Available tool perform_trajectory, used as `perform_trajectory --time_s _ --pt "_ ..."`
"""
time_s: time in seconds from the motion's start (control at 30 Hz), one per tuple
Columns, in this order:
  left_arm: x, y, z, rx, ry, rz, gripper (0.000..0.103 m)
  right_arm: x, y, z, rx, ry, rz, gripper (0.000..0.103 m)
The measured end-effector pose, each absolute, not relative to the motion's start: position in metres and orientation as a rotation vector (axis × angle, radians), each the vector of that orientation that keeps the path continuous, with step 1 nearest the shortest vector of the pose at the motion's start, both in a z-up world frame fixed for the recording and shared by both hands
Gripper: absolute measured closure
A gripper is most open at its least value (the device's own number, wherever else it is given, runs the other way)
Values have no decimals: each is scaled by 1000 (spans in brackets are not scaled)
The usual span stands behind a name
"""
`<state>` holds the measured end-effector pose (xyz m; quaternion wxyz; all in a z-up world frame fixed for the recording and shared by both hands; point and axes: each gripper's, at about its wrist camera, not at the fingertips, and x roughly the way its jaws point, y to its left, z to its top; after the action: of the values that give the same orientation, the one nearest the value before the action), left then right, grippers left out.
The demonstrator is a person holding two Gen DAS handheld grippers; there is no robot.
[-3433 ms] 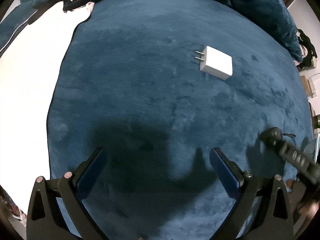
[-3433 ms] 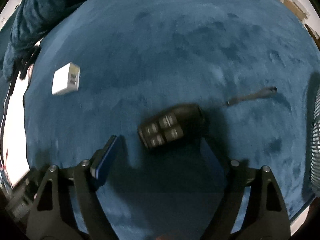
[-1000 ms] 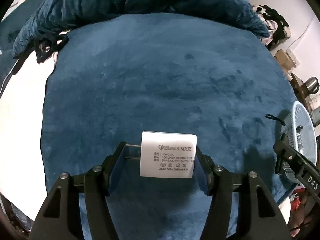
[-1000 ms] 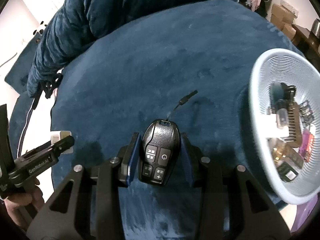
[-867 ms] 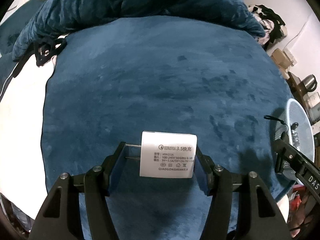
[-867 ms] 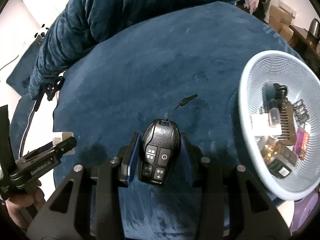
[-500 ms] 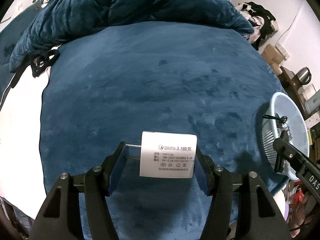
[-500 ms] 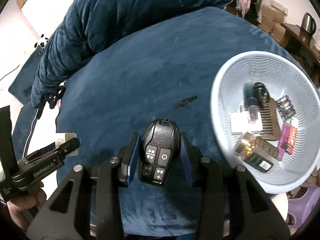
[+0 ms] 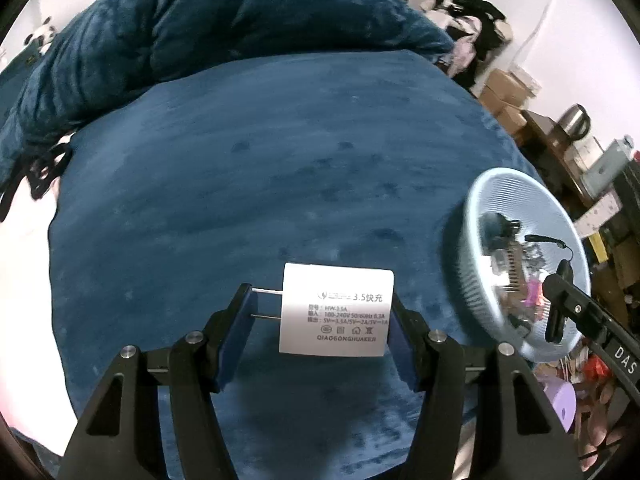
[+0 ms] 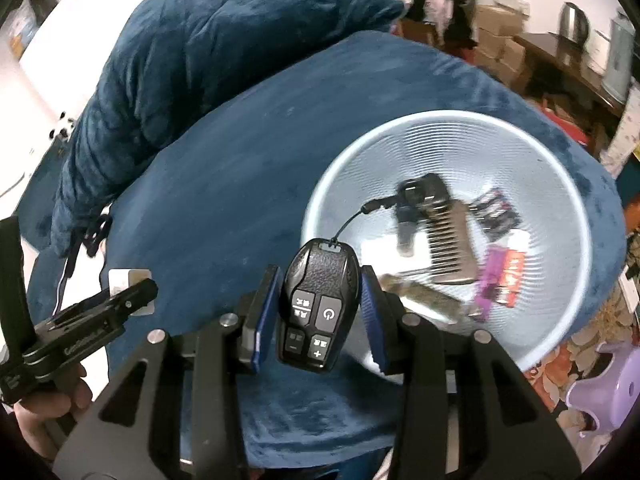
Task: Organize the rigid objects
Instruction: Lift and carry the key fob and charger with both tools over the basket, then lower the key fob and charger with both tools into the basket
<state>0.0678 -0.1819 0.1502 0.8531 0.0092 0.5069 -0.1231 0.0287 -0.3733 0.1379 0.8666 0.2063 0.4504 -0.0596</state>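
We see a blue plush blanket (image 9: 248,184) spread flat, with a bunched blue quilt (image 9: 192,28) heaped along its far edge. A black strap (image 9: 44,168) lies at the blanket's left border. Far right, cardboard boxes (image 9: 506,98) stand stacked beside a dark wooden table bearing a metal kettle (image 10: 574,18). A heap of clothes (image 9: 468,12) rests behind the quilt. Low right we find a purple plastic stool (image 10: 608,396) on a floral floor covering.

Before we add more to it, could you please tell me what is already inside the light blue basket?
The basket holds a comb, a dark cylindrical item, a white flat piece, a purple packet and a red one. Motion blur hides finer detail, and anything beneath them cannot be seen.
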Motion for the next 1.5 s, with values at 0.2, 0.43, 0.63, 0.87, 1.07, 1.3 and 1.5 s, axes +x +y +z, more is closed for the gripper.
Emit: perform_trajectory --time_s 0.2,0.43,0.63,0.87,1.07,1.3,1.5 --pt "66 -224 152 51 1069 -328 40 14 -411 141 467 923 -201 63" --pt "67 -267 153 72 1075 -407 40 5 -446 142 495 911 -273 63" --pt "67 -297 156 98 1076 -456 40 -2 -472 143 522 901 -316 63" --pt "67 -325 154 116 1090 -498 40 -6 -491 143 538 896 -340 63" --pt "68 -341 152 121 1103 -521 40 -5 -498 141 545 901 -341 63" --pt "70 -356 147 128 1121 -537 40 -2 -505 137 553 912 -341 63" --pt "71 -374 140 137 1146 -574 40 0 -512 134 564 918 -343 63"
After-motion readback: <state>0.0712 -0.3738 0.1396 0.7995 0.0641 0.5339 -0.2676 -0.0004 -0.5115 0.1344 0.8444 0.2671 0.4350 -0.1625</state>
